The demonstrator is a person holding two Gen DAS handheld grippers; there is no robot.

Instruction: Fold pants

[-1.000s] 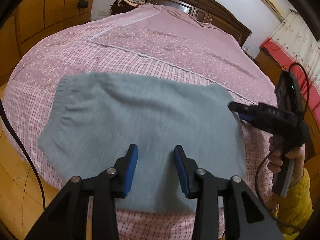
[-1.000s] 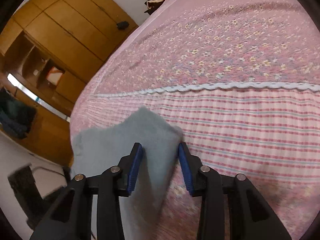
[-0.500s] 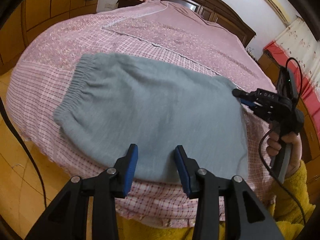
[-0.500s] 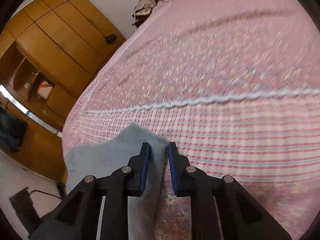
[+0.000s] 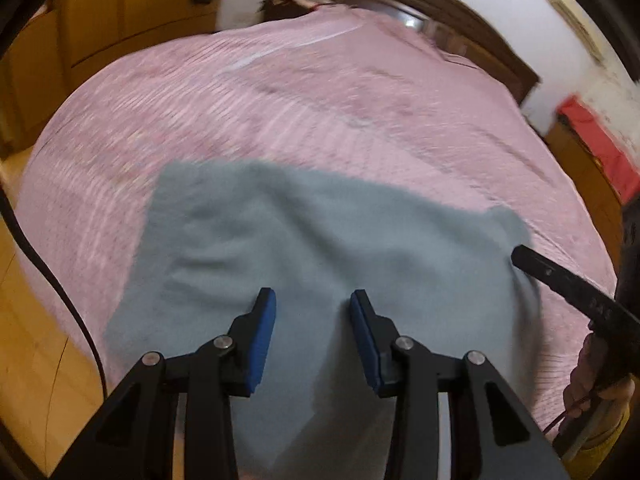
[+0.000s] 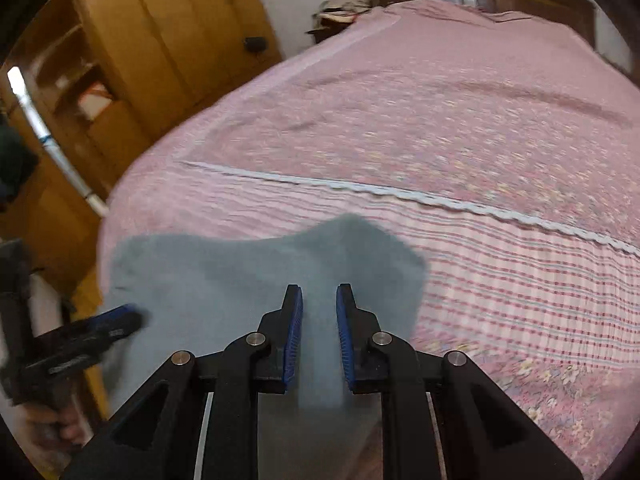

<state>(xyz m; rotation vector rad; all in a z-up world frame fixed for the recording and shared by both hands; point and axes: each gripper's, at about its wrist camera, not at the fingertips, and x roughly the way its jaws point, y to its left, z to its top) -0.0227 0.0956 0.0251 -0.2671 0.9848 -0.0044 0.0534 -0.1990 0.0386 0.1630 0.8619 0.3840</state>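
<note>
The grey-blue pants (image 5: pixel 304 240) lie folded on the pink bed (image 5: pixel 320 92) near its foot edge; they also show in the right wrist view (image 6: pixel 240 280). My left gripper (image 5: pixel 313 300) is open just above the near part of the pants, with cloth between and below its blue pads. My right gripper (image 6: pixel 319 300) is partly open over the pants' right end, with grey cloth in the gap between its pads. It shows in the left wrist view (image 5: pixel 520 254) touching the right edge of the pants. The left gripper shows in the right wrist view (image 6: pixel 128 316).
A dark wooden headboard (image 5: pixel 440 12) stands at the far end of the bed. Wooden wardrobes (image 6: pixel 168 48) stand to the left. The wood floor (image 5: pixel 36 360) lies below the bed's left edge. A black cable (image 5: pixel 52 280) hangs at the left. Clothes (image 6: pixel 340 4) are piled by the headboard.
My right gripper closed on the pants' right end, then opened partway. The pants' right corner has shifted over the bed. My left gripper stays open and has moved in over the pants.
</note>
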